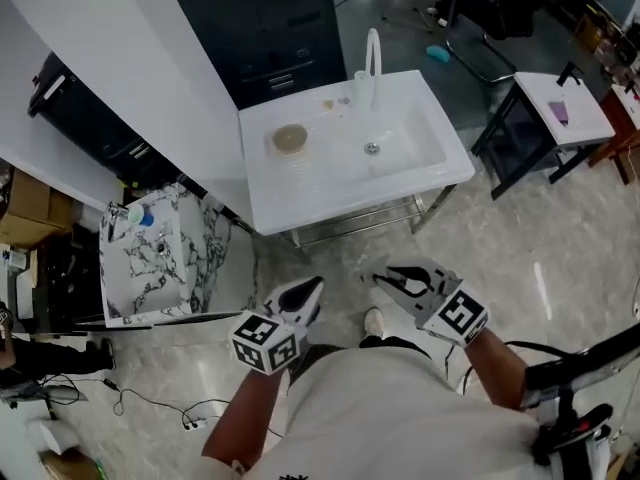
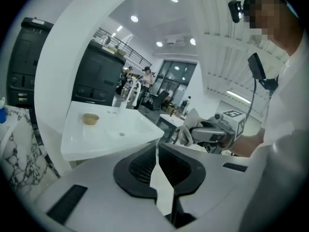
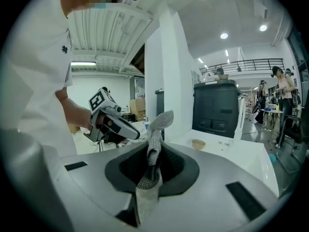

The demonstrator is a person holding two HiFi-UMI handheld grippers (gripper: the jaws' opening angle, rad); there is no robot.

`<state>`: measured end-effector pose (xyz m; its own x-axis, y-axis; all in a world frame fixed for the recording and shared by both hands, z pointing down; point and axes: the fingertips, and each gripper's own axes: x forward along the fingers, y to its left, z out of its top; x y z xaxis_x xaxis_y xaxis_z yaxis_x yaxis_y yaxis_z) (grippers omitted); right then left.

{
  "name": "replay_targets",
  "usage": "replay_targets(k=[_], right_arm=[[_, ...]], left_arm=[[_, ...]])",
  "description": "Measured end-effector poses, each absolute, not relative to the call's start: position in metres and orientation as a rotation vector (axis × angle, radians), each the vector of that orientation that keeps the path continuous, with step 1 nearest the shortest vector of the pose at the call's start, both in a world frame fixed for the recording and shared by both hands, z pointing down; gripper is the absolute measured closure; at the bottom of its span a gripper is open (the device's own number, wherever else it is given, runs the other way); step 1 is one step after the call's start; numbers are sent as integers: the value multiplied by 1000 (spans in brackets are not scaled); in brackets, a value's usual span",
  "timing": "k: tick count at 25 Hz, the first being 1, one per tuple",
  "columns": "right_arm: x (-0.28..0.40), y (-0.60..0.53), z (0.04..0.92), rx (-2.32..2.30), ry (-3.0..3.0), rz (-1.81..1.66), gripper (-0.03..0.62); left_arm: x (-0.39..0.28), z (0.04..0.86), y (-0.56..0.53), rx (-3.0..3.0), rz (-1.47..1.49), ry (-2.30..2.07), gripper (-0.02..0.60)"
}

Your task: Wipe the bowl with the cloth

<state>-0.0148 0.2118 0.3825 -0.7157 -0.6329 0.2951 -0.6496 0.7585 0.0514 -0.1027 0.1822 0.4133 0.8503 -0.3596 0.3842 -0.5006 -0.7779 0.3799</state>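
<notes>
Pinched a grey-white woven mesh cloth (image 3: 153,144) in the right gripper (image 3: 152,164), pads clamped on its lower part, leaving a free length clear for wiping. Held the left gripper (image 2: 157,164) with jaws pressed together on nothing, probably spare for steadying the dish later. Carried both low before the body, tips aimed toward the white sink unit (image 1: 300,203) ahead, touching nothing there. Judged the wiping not yet begun.

Found the small round tan bowl (image 1: 290,140) upright, mouth up, on the ribbed drainboard at the left of that unit, beside the sunken basin (image 1: 400,143) and well apart from both grippers. Read that spot as a sensible one: flat, open from the front, reachable without crossing the basin.

Saw the cloth as a narrow strip, long axis running out of the jaws roughly in line with the gripper's own pointing. Noted the free end forward, flared, leaning slightly to one side in the right gripper view. Took that end as aimed toward the sink unit, suiting a straight approach. Expected a long reach forward first, with some risk of the limp end folding on contact.
</notes>
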Motion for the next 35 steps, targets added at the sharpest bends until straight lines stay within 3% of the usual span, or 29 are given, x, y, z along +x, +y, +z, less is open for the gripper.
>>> replay_targets(k=[5,9,22,35], right_arm=[[15,162,383,1009,-2683,87,551],[25,120,396,1020,-2678,142,551],[44,-6,388,1160,-2593,129,551],[110,-56,392,929,-2603,155,551]], left_arm=[[-87,422,122,2451,382,-742,563],[-86,443,60,2339,345,-772,488],[-94,548,-177,1828,131,-928,443],[-97,657,-267,1390,33,-1216,394]])
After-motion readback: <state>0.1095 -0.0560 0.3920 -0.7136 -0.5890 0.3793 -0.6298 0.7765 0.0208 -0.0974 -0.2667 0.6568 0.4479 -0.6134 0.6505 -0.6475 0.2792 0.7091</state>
